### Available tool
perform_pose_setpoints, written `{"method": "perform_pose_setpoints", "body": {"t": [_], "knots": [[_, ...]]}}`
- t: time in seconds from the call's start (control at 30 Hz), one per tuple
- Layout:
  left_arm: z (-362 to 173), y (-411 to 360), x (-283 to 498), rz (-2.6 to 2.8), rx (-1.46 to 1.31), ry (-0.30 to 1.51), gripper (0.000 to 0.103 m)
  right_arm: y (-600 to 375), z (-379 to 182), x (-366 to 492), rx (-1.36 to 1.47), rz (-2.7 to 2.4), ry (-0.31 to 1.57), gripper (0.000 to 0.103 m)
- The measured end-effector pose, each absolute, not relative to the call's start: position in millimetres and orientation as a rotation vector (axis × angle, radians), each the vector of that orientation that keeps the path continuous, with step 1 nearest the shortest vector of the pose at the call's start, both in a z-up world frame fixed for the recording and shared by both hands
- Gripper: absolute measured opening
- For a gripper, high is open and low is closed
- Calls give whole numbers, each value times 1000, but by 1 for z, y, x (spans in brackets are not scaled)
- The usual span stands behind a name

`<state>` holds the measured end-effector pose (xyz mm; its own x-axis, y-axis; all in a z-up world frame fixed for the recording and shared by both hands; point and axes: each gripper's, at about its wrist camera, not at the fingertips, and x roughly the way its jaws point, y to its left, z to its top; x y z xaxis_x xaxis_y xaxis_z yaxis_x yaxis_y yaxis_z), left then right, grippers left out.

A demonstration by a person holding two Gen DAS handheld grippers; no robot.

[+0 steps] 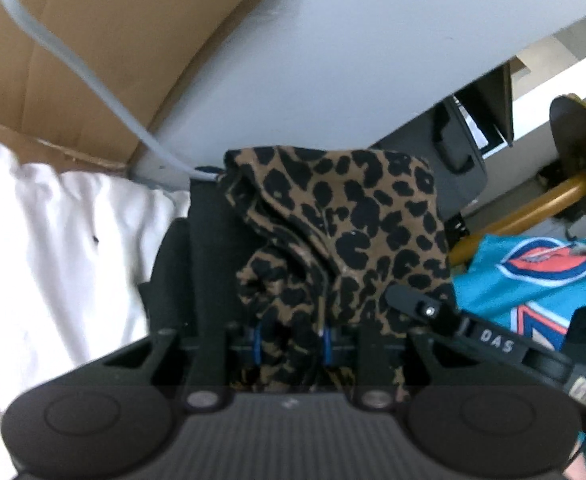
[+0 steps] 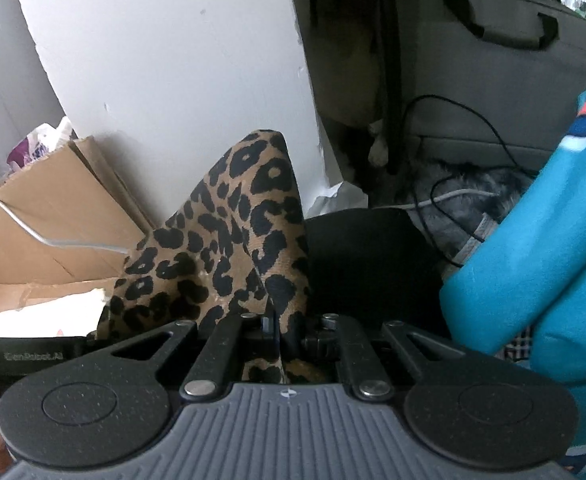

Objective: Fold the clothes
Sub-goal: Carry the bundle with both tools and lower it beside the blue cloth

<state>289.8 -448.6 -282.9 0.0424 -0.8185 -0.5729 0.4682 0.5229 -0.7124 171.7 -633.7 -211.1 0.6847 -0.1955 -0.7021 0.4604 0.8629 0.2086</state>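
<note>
Your left gripper [image 1: 291, 344] is clamped on a bunched part of the leopard-print garment [image 1: 345, 224], which rises in folds toward 12 o'clock and fills the middle of the left wrist view. Your right gripper [image 2: 271, 326] has its jaws nearly together, pinching another part of the same leopard cloth [image 2: 229, 232], which stands up in a peak at 12 o'clock. Around it: a white cloth [image 1: 53, 248] at 9 o'clock, a cardboard box [image 1: 105, 40] at 11 with a pale cable [image 1: 73, 64] crossing it, and a teal jersey [image 1: 533, 284] at 3 o'clock (it also crowds the right wrist view's right edge [image 2: 533, 260]). A grey case [image 2: 493, 80] with loose black wire [image 2: 489, 128] sits at 1 o'clock there.
</note>
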Motion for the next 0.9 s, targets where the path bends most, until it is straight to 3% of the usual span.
{"method": "perform_pose_setpoints", "body": {"t": [0.17,0.23,0.3,0.33,0.4,0.53,0.6,0.9], "knots": [[-284,-456,295,-995,-384,1147,28,-640,-217,183,383,-401,739,7],[-289,-457,296,-962,-371,1156,37,-644,-224,188,386,-406,761,10],[-291,-455,297,-926,-349,1167,55,-646,-226,190,378,-427,766,22],[-292,-453,297,-908,-337,1171,57,-647,-224,189,368,-439,759,28],[-285,-448,298,-896,-296,1153,60,-647,-220,185,349,-450,744,29],[-254,-437,303,-871,-206,1064,55,-650,-212,171,327,-447,706,29],[-237,-438,302,-860,-148,1010,36,-649,-209,161,329,-434,680,29],[-194,-477,280,-982,-5,878,22,-643,-216,142,324,-369,667,29]]}}
